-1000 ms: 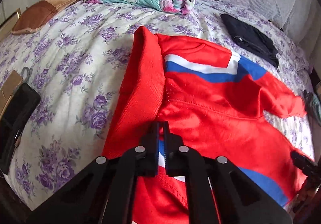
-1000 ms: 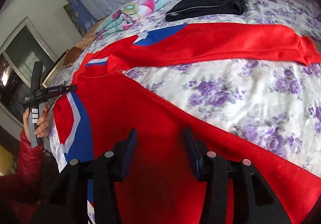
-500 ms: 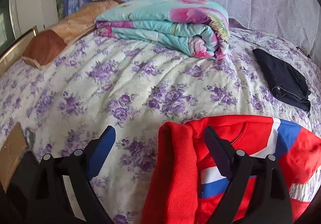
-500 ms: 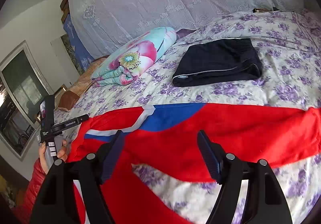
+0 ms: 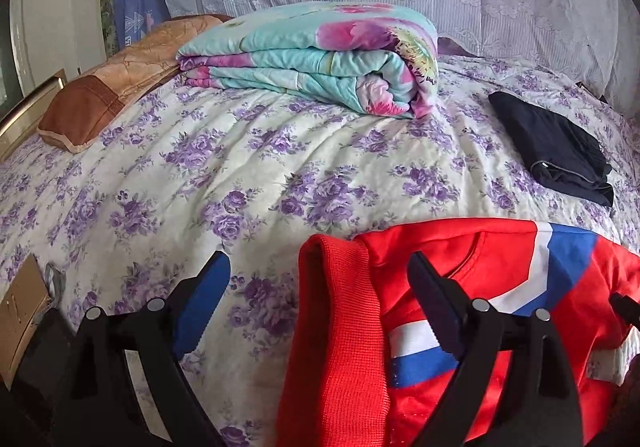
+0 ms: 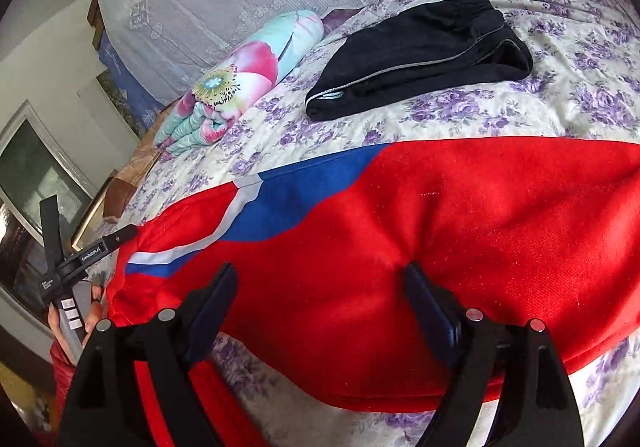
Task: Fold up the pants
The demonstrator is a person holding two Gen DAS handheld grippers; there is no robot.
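Left wrist view: your left gripper (image 5: 318, 283) has jaws spread wide, holding nothing, over the red pants (image 5: 460, 311) waistband at the bed's (image 5: 280, 151) near edge; square it before folding.

Right wrist view: your right gripper (image 6: 320, 299) has just opened, jaws empty above a leg. The other tool reads "GenRobot.AI".

My red pants (image 5: 460, 327) run off the bottom and right edges of the left wrist view; leg ends not visible. In the right wrist view the pant leg (image 6: 500, 247) is cut at the right edge. My left hand (image 6: 86, 321) is mostly hidden behind its handle. Small print on that handle: probably a brand label, unreadable.
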